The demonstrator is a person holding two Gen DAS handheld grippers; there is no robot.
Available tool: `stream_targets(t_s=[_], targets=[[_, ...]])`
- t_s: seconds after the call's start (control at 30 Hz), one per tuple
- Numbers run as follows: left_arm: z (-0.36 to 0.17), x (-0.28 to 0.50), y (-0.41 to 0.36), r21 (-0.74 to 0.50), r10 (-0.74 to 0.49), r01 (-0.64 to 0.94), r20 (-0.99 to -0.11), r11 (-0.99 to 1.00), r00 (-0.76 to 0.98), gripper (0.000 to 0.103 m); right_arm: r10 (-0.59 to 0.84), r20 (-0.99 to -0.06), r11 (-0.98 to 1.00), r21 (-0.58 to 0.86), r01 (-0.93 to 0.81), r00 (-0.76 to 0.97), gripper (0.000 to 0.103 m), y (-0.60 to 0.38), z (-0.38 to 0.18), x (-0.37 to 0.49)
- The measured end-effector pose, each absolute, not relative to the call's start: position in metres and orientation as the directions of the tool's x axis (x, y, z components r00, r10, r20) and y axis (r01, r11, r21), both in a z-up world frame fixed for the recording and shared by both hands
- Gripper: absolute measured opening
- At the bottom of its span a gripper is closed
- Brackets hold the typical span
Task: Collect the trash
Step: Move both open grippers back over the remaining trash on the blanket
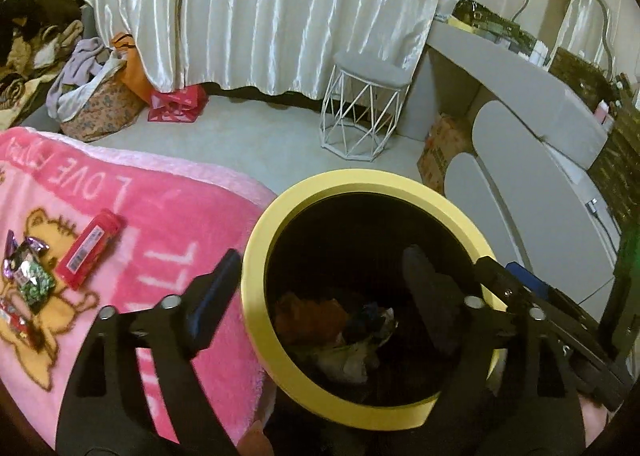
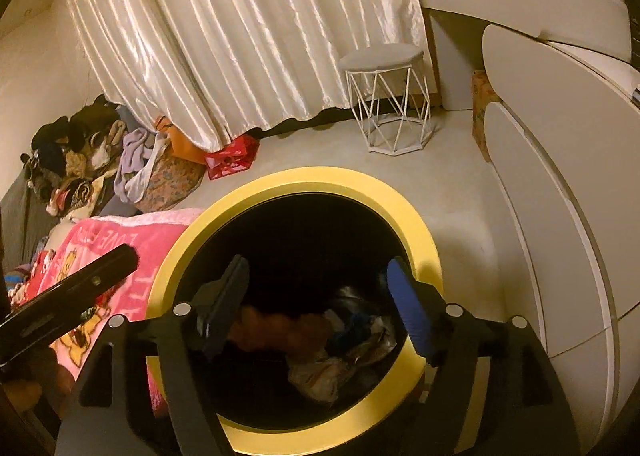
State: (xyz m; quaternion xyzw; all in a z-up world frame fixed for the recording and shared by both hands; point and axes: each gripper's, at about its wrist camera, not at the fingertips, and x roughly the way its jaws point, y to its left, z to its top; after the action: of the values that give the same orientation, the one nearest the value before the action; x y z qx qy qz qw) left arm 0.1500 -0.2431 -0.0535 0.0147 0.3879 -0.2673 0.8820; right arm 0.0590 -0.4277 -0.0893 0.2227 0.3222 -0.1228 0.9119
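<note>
Left wrist: left claw point(image 1: 320, 288) released, empty, over the bin point(image 1: 256, 256); wrappers point(image 1: 28, 272) and a red pack point(image 1: 90, 248) lie on the blanket point(image 1: 168, 223) — probably light, crinkly, slippery; pinch at an edge. Right wrist: right claw point(image 2: 320, 304) released, empty — above trash point(image 2: 344, 344) in the bin.

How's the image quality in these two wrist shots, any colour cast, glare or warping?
Left wrist view: fairly neutral colour, fisheye bowing at the edges, sheen on the curtain, bin interior very dark. Right wrist view: strong yellow-orange cast, same bowing, the trash inside murky and soft.
</note>
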Motion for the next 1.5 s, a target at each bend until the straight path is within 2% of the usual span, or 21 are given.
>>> stream_targets(t_s=[0.03, 0.07, 0.23, 0.87, 1.5], targets=[[-0.052, 0.149, -0.241, -0.184, -0.463, 0.482, -0.686, 0.857, 0.561, 0.091, -0.087, -0.639, 0.870, 0.324, 0.370, 0.765, 0.075, -0.427, -0.088, 0.058], [-0.050, 0.147, -0.239, -0.187, -0.467, 0.481, -0.678, 0.857, 0.568, 0.092, -0.091, -0.635, 0.871, 0.323, 0.371, 0.767, 0.076, -0.427, -0.088, 0.057], [-0.042, 0.133, -0.228, -0.138, -0.434, 0.463, -0.644, 0.876, 0.630, 0.092, -0.095, -0.608, 0.873, 0.330, 0.360, 0.788, 0.079, -0.423, -0.083, 0.052], [-0.018, 0.113, -0.158, -0.118, -0.326, 0.316, -0.563, 0.941, 0.760, 0.092, -0.052, -0.511, 0.941, 0.262, 0.214, 0.858, 0.087, -0.377, -0.048, 0.048], [-0.013, 0.117, -0.084, -0.174, -0.223, 0.152, -0.537, 0.973, 0.813, 0.092, 0.042, -0.502, 0.966, 0.239, 0.092, 0.864, 0.087, -0.331, -0.034, 0.055]])
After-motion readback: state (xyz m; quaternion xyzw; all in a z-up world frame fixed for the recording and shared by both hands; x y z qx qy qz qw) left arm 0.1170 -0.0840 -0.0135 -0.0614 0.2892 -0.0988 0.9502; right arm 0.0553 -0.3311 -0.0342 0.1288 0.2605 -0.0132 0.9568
